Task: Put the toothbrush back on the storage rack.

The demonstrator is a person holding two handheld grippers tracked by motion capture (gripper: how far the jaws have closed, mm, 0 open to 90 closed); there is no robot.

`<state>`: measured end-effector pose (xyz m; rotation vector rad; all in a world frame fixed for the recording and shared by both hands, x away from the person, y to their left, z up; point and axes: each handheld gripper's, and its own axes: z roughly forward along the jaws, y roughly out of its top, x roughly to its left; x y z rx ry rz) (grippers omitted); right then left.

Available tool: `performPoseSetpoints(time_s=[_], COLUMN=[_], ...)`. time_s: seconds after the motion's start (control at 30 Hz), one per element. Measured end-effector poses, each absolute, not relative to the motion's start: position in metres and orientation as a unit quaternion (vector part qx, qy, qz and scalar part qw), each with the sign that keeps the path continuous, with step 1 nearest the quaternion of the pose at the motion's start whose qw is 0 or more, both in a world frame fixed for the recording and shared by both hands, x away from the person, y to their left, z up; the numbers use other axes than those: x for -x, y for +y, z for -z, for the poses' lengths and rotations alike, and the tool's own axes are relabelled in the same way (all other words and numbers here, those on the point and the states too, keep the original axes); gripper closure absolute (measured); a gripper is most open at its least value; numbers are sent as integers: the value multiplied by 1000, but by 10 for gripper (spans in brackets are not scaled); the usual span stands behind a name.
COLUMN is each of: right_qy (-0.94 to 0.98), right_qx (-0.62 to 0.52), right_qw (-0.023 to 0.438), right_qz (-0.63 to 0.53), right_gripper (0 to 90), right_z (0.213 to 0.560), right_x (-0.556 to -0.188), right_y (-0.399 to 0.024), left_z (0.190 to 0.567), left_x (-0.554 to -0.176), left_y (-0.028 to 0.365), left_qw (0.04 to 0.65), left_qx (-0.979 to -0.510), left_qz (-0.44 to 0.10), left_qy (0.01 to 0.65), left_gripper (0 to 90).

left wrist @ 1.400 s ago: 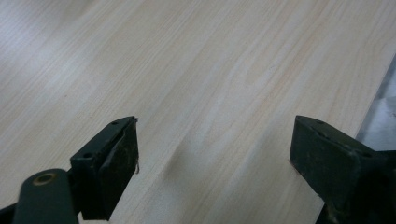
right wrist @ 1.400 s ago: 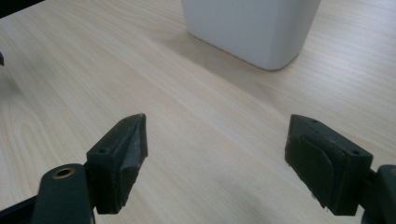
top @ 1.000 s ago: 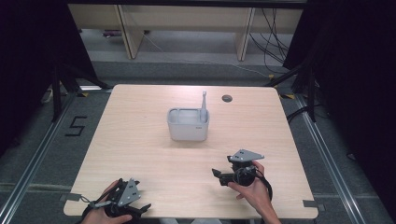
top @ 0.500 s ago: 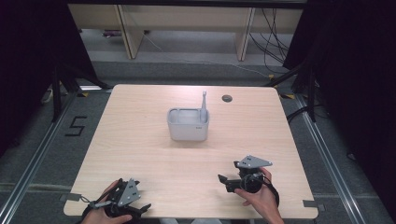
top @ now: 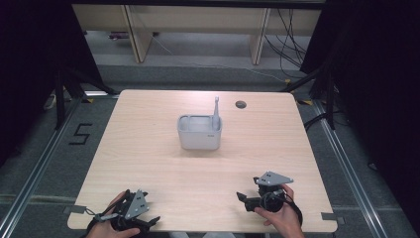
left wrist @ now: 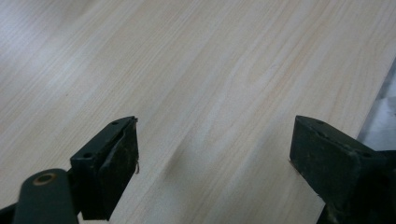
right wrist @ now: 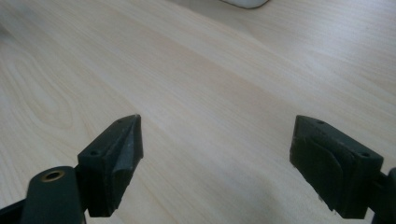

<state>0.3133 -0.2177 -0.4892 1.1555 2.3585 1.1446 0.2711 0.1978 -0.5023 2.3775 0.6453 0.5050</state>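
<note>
The right gripper has drawn back toward the near edge of the table and a little rightward since a second ago, while the left gripper has kept its place at the near left corner. The bin and the tool standing in it have not shifted.

Both grippers sit low by the person's side of the table, well apart from the bin, which reads as a rest or ready pose (nothing is within reach of either one). The bin stands near the table's middle, a bit toward the far side, with the grey tool upright against its right rear corner, its handle rising above the rim; standing so, it offers a free end to pinch from above.

In the right gripper view the jaws are spread wide over bare wood, holding and touching nothing, with the bin's pale base just showing at the top edge. In the left gripper view the jaws are likewise wide apart and empty above the tabletop.
</note>
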Motion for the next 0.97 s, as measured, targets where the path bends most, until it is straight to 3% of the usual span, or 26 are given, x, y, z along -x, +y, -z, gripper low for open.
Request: performPoseSetpoints(time_s=[0.97], right_qy=[824], right_qx=[-391], right_qw=[143], right_qz=[-385], right_gripper=[172], right_z=[491], right_x=[-300], right_y=[-228], left_z=[503], left_x=[-271], left_y=[198], left_qw=[309], left_qx=[-899], left_qz=[-189], left_qy=[245], left_gripper=[152])
